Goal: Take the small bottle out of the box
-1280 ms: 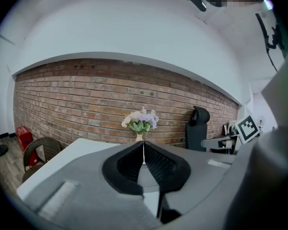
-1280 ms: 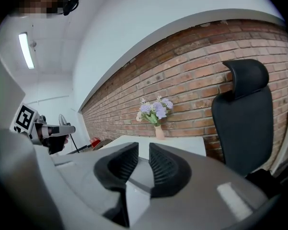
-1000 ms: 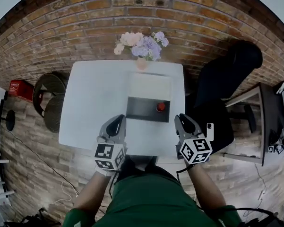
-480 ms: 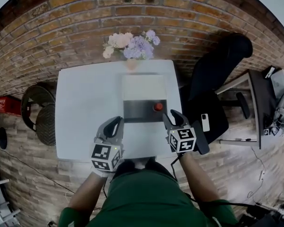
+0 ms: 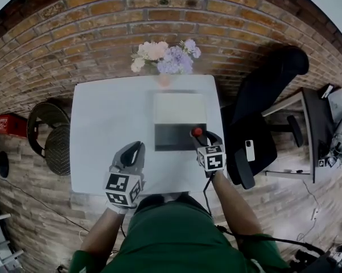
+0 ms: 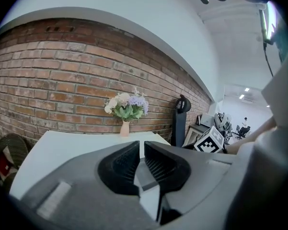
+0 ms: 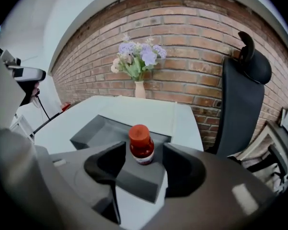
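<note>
At left, my left tongs (image 6: 140, 164) hover closed and empty over the counter (image 5: 102, 124). To their right, the bottle (image 7: 141, 145) stands at the right end of the open box (image 5: 176, 138), upright, red cap up, long axis vertical. My right tongs (image 7: 144, 152) have dropped to the box within the last second. Their jaws have just been opening and now flank the bottle without touching it. The reach looks done; closing and lifting remain.

Brick wall (image 5: 102, 16) all along the back, white surface (image 5: 108, 124) near it with flowers (image 5: 164, 58) at the far edge, black office chair (image 5: 267, 98) right, wicker chair (image 5: 50, 134) left, plank floor (image 5: 34, 209).
</note>
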{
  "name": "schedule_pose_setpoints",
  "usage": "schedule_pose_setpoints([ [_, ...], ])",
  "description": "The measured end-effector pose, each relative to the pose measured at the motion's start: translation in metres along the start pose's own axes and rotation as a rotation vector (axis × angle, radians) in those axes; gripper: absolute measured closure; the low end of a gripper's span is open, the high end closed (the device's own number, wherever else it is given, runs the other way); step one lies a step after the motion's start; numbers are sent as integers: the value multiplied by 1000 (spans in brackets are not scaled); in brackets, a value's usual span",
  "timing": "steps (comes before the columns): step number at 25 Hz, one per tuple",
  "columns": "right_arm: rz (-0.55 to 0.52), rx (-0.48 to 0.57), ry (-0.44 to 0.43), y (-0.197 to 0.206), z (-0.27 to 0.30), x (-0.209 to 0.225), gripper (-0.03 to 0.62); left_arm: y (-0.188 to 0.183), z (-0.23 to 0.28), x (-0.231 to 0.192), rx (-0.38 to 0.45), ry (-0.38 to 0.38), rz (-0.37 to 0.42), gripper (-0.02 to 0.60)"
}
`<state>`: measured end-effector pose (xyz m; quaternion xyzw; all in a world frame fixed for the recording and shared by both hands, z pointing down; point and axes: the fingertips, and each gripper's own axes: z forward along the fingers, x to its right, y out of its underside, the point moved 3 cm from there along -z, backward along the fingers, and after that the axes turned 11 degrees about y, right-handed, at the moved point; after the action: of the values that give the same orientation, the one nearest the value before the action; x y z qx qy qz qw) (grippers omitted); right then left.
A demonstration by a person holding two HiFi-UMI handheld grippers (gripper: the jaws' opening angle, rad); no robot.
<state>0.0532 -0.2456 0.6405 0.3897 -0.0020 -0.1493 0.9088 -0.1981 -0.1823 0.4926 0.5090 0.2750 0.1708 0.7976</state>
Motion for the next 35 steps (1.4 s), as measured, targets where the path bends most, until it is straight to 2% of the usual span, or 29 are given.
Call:
schedule_pose_setpoints([
  [9,-166,-118,-32,2,23,-18,341,5,-13,-7,9,-36,-43,566],
  [15,-239,-214,-30,10,39,-18,341,15,-27,-11,9,-77,-80,566],
  [20,-272,-253,-18,13,44,-18,341,23,-40,-13,10,-112,-121,566],
  [22,-258,-253,-27,13,44,-19,370,25,-43,-13,11,-121,-129,566],
  [27,-248,-222,-47,14,40,-18,372,29,-45,-9,3,-128,-135,566],
  [31,-233,-163,-52,3,29,-16,372,29,-41,-2,-3,-115,-133,566],
  [35,-174,-95,-69,-10,15,-12,372,30,-34,7,-12,-93,-131,566],
])
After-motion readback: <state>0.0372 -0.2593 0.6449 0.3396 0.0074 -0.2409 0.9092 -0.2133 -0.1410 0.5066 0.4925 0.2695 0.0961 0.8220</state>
